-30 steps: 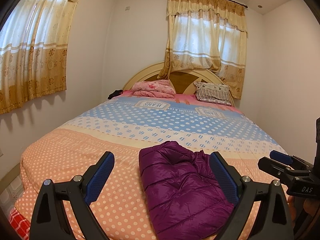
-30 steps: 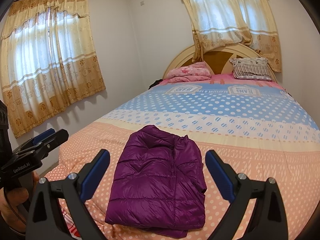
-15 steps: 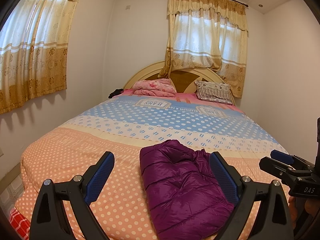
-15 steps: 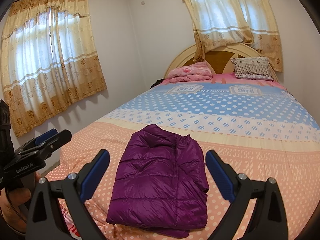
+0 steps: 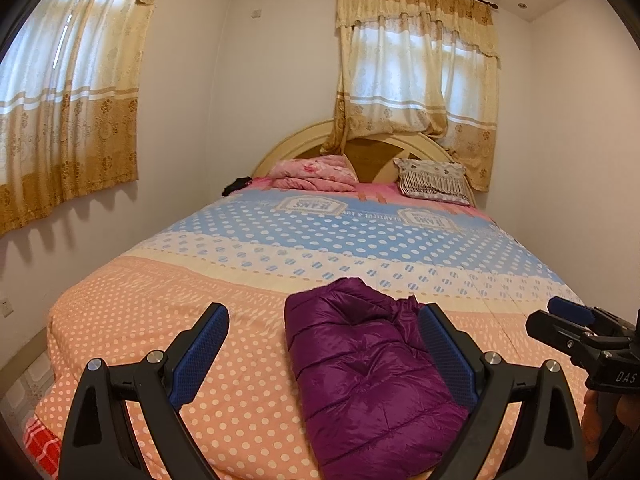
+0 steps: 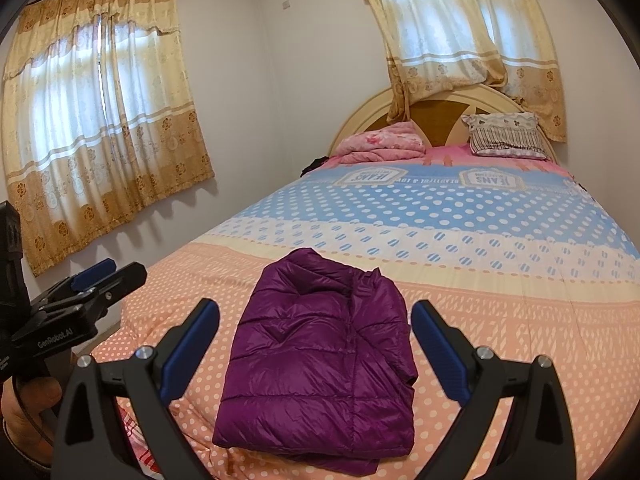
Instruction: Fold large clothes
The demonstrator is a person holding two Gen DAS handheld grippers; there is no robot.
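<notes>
While both grippers hang above the foot of the bed (image 5: pixel 248 280), a purple puffer jacket (image 6: pixel 320 356) lies folded into a compact rectangle on the peach polka-dot end of the bedspread (image 6: pixel 500 320), near the bed's foot edge. Left gripper (image 5: pixel 324 352): jaws spread wide, blue pads well apart, holding nothing; in its own view the jacket sits toward the right pad, partly behind it, not touching as far as can be told. Right gripper (image 6: pixel 316 348): jaws also wide open and empty, jacket centred between the two pads but lying lower on the bed, apart from them. In the left wrist view the right gripper shows at the right edge; in the right wrist view the left gripper shows at the left edge with a hand (image 6: pixel 28 404) gripping its handle. Bedspread goes peach at the foot, cream band, then blue with white dots, then pink at the head. A folded pink blanket (image 5: pixel 312 174) and a striped pillow (image 5: pixel 434 182) rest against the curved headboard (image 5: pixel 372 152). A small dark item (image 5: pixel 236 186) sits at the head-left corner, too small to identify. Yellow patterned curtains (image 5: pixel 416 80) hang over the window behind the headboard, more curtains (image 6: pixel 104 120) on the side wall.
</notes>
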